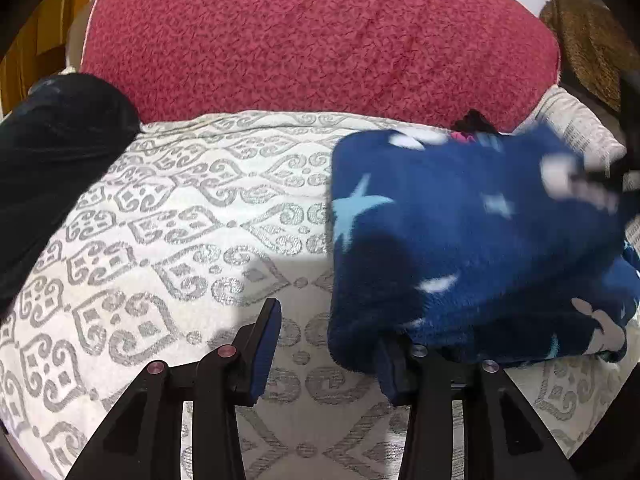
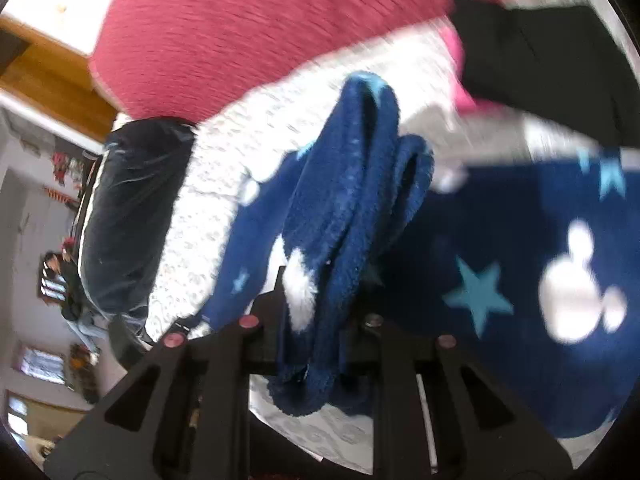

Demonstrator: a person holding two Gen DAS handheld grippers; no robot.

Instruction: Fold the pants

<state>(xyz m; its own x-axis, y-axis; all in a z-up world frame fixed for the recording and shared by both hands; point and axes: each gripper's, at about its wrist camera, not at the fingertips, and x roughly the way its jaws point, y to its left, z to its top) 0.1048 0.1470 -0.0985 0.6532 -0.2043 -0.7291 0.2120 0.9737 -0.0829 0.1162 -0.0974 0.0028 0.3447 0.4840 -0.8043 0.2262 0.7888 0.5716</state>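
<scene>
The pants, thick navy fleece printed with pale stars and white mouse-head shapes, lie in a bunched, partly folded heap on the right side of the bed; one thick fold of them is lifted off the heap and hangs doubled between the jaws of the right gripper; those jaws stand narrow, pinched on the fleece, and the rest of the garment spreads away to the right below it, much of it blurred. The left gripper hovers just at the near left corner of the heap; its jaws stand partly apart with nothing but the bed cover showing between them; its right finger sits right against the hem of the fleece, though whether it presses on the cloth I cannot tell; its left finger is clear of it. The bed cover is white with a grey scroll-and-diamond pattern. Behind the bed rises a broad red textured backrest; a dark, almost black bolster lies along the left edge of the bed; a black item with a bit of pink lies beyond the pants, near the backrest; a brownish woven cloth shows at the far right.
</scene>
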